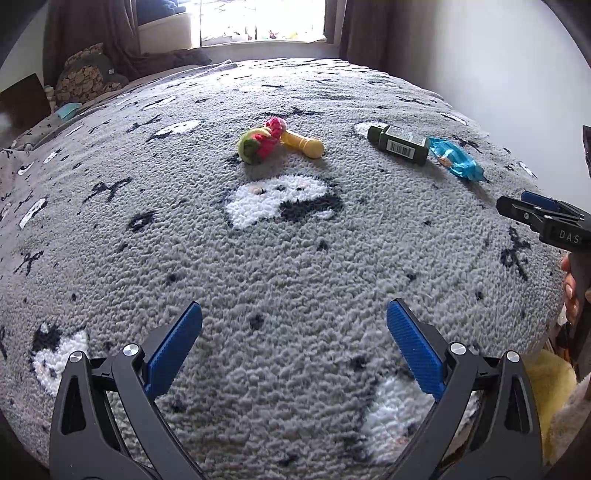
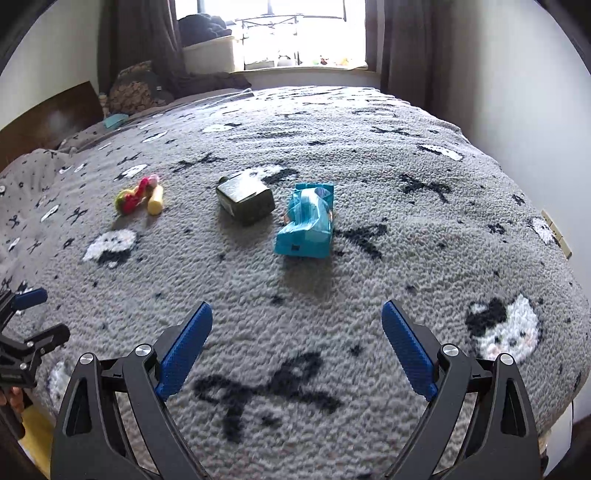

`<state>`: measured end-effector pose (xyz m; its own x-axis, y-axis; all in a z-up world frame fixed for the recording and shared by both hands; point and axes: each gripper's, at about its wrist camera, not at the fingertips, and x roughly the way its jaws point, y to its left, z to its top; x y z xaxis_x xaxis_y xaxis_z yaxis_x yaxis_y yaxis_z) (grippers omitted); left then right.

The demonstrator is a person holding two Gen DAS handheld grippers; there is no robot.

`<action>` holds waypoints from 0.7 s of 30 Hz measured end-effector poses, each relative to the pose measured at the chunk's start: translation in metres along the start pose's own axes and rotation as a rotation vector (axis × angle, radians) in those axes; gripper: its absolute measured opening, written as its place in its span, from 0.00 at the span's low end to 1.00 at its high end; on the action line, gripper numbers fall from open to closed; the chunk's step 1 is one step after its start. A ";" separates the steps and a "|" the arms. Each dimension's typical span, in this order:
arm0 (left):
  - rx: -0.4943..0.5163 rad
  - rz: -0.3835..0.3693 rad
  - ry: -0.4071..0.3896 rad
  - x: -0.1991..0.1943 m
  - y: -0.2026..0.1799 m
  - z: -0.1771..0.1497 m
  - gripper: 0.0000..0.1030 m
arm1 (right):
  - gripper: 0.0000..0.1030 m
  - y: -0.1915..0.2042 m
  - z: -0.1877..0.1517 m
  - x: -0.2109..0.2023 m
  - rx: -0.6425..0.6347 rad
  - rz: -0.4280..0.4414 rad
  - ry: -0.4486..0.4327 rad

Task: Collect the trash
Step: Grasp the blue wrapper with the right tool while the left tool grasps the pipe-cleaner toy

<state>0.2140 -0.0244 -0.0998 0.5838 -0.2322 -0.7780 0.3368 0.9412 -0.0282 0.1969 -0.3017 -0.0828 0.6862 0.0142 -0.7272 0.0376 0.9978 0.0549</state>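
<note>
A bed covered by a grey fleece blanket [image 1: 295, 258] fills both views. The blanket has a pattern of white animal faces and black crosses.

Three things lie on the blanket, all well apart from both grippers. One is a blue plastic wrapper [image 2: 306, 225], crumpled and lying flat. One is a dark green bottle [image 2: 245, 199] with a barcode label, lying on its side. The wrapper and the bottle are just beside each other; in the left wrist view they seem to touch, the wrapper [image 1: 456, 158] at the base end of the bottle [image 1: 400, 144]. The third thing is one colourful toy [image 1: 277, 142], with a yellow handle and red, pink and green knitted parts. It lies apart from the other two, on their left in both views, and next to a white face in the pattern.

The left gripper [image 1: 293, 343] hovers over the near part of the blanket. Its two blue fingers [image 1: 173, 350] are spread wide and hold nothing. The right gripper [image 2: 297, 343] is also released, with its two blue fingers [image 2: 406, 350] wide apart and nothing between them. It points toward the wrapper and the bottle.

In the left wrist view the right gripper comes in from the right edge, and part of a hand [image 1: 571, 291] holds its handle. In the right wrist view the left gripper shows at the left edge.

At the far end of the bed there is one bright window [image 2: 295, 33] with dark curtains on both sides. Some cushions [image 2: 136, 88] lie at the far left corner.
</note>
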 end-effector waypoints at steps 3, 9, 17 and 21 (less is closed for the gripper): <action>-0.011 0.008 0.008 0.012 0.003 0.010 0.92 | 0.91 -0.002 0.015 0.022 0.001 -0.027 0.010; -0.017 0.055 0.007 0.035 0.013 0.044 0.92 | 0.82 -0.004 0.039 0.056 0.015 -0.063 0.042; -0.053 0.143 -0.024 0.074 0.035 0.100 0.88 | 0.57 -0.003 0.051 0.076 0.017 -0.061 0.065; -0.081 0.105 -0.014 0.093 0.041 0.121 0.76 | 0.53 -0.003 0.055 0.085 0.022 -0.065 0.073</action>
<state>0.3714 -0.0373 -0.0969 0.6229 -0.1342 -0.7707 0.2125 0.9772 0.0016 0.2957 -0.3070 -0.1071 0.6268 -0.0448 -0.7779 0.0969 0.9951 0.0209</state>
